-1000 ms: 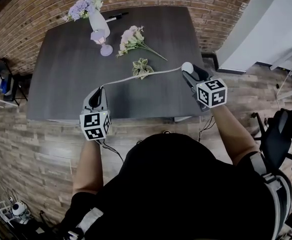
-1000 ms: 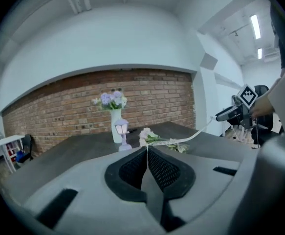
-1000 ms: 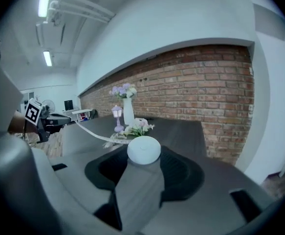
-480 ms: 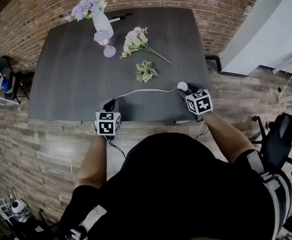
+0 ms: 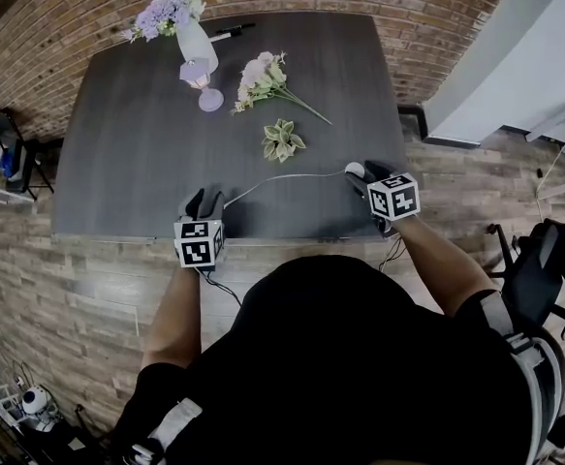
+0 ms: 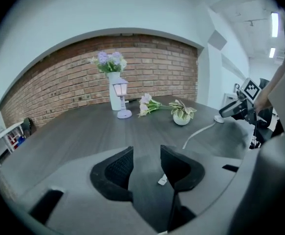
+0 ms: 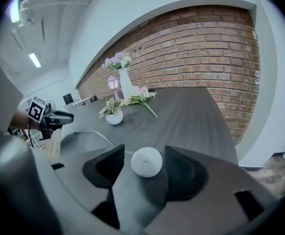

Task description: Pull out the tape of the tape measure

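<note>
1. Releasing looks to be the step in hand: the tape [image 5: 282,176] lies drawn out in a loose curve on the table [image 5: 137,153], running between the two grippers.
2. The left gripper [image 6: 146,166] has just been opening; its jaws stand apart, with the tape's end tab [image 6: 162,180] lying free between them (close by one pad, not pinched).
3. The right gripper [image 7: 143,169] has just widened too. The round white case [image 7: 147,159] sits on the table between its jaws, unpressed.
4. Next, I judge, both grippers need to draw back without snagging either end.
</note>
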### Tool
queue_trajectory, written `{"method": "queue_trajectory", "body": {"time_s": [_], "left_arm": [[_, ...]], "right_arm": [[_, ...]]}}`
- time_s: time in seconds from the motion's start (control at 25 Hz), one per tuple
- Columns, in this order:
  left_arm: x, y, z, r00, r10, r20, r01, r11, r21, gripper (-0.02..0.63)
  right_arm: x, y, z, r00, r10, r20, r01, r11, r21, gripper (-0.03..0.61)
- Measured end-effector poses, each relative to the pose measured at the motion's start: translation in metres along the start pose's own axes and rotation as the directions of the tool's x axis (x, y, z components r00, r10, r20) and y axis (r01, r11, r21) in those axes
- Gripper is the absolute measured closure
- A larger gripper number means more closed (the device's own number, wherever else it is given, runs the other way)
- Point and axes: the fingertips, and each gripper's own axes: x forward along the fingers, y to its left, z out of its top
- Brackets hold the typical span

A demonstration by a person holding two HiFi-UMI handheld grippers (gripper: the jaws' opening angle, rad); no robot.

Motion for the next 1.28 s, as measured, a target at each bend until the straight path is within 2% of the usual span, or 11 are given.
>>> {"method": "queue_trajectory", "body": {"time_s": [0.16, 0.2, 0.28, 0.32, 0.36, 0.44, 0.48, 0.6, 0.8, 1.12, 1.28], "left_arm": [[-0.014, 0.031, 0.037, 0.985, 0.116, 0.127, -0.111, 0.993, -0.048, 0.449], [-0.021, 0.037, 0.055, 0.972, 0.146, 0.181, -0.137, 0.989, -0.062, 0.451], [-0.038, 0.045, 0.095, 0.936, 0.193, 0.293, -0.172, 0.981, -0.094, 0.525], [-0.046, 0.046, 0.113, 0.918, 0.204, 0.340, -0.178, 0.978, -0.105, 0.583], [-0.053, 0.045, 0.129, 0.904, 0.203, 0.376, -0.176, 0.979, -0.105, 0.601], [-0.062, 0.032, 0.151, 0.890, 0.169, 0.424, -0.157, 0.986, -0.063, 0.604], [-0.066, 0.023, 0.157, 0.887, 0.147, 0.438, -0.149, 0.988, -0.029, 0.604], [-0.073, 0.001, 0.165, 0.881, 0.109, 0.460, -0.136, 0.990, 0.025, 0.604], [-0.072, -0.002, 0.154, 0.889, 0.110, 0.444, -0.130, 0.991, 0.015, 0.606], [-0.076, 0.003, 0.146, 0.895, 0.119, 0.431, -0.090, 0.992, -0.086, 0.606], [-0.076, 0.001, 0.149, 0.891, 0.114, 0.439, -0.082, 0.992, -0.091, 0.606]], "right_arm": [[-0.011, -0.008, 0.028, 0.995, -0.028, 0.098, 0.027, 1.000, 0.014, 0.324], [-0.015, -0.009, 0.039, 0.991, -0.036, 0.132, 0.034, 0.999, 0.013, 0.329], [-0.024, -0.010, 0.065, 0.980, -0.036, 0.195, 0.036, 0.999, 0.006, 0.357], [-0.030, -0.010, 0.079, 0.973, -0.040, 0.229, 0.041, 0.999, 0.001, 0.392], [-0.038, -0.011, 0.093, 0.961, -0.056, 0.269, 0.059, 0.998, -0.005, 0.441], [-0.056, -0.013, 0.119, 0.929, -0.108, 0.355, 0.122, 0.992, -0.016, 0.580], [-0.065, -0.013, 0.130, 0.914, -0.125, 0.387, 0.146, 0.989, -0.026, 0.581], [-0.082, -0.007, 0.150, 0.892, -0.123, 0.436, 0.163, 0.985, -0.055, 0.581], [-0.092, -0.008, 0.147, 0.889, -0.125, 0.440, 0.156, 0.987, -0.036, 0.583], [-0.104, -0.017, 0.137, 0.891, -0.158, 0.426, 0.181, 0.983, -0.013, 0.583], [-0.108, -0.018, 0.137, 0.890, -0.162, 0.426, 0.184, 0.983, -0.010, 0.583]]}}
